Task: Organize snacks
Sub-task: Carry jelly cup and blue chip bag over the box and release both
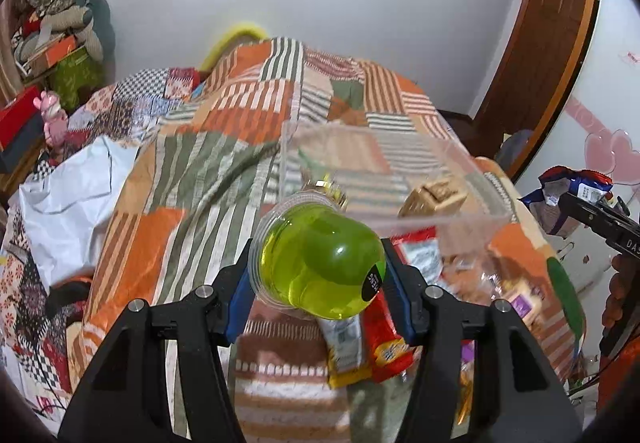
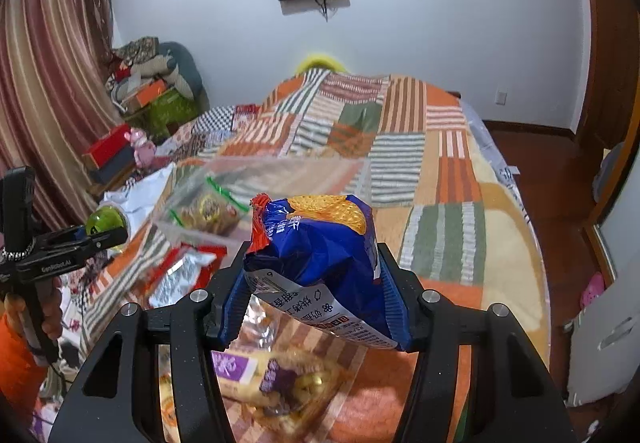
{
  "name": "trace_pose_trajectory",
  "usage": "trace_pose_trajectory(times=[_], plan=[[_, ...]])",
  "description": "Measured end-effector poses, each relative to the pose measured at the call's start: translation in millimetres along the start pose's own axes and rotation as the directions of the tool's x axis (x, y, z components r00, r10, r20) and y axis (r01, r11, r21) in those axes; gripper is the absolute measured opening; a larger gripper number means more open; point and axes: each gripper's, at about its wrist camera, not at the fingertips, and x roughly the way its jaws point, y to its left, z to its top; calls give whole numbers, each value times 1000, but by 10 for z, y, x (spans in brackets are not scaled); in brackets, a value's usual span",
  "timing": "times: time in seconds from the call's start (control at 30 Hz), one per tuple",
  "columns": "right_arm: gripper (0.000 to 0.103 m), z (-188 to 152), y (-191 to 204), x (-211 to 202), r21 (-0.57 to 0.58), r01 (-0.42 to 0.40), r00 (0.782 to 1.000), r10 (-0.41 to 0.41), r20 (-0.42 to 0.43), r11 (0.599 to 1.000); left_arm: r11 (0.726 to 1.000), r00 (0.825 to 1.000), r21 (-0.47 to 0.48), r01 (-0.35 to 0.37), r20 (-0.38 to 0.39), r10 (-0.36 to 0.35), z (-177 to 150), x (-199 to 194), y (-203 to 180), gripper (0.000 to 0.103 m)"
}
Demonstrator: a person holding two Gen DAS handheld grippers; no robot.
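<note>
Bed under patchwork quilt carries the whole setup. Clear plastic bin on it holds roughly 2 packets so far; several loose snacks remain on the quilt near it, so sorting looks early. Right tool clamps a blue biscuit bag, lifted off the quilt. Left tool grips a green jelly cup, also aloft, short of the bin.
</note>
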Motion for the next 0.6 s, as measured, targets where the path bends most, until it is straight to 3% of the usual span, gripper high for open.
trace_pose_trajectory(times=[0.3, 0.6], plan=[[54, 272, 27, 46, 3, -22, 998, 21, 66, 1000, 999, 999, 43, 28, 39, -30, 292, 72, -216, 57], [54, 508, 95, 312, -5, -58, 996, 59, 73, 998, 996, 997, 53, 68, 30, -70, 506, 370, -375, 57]])
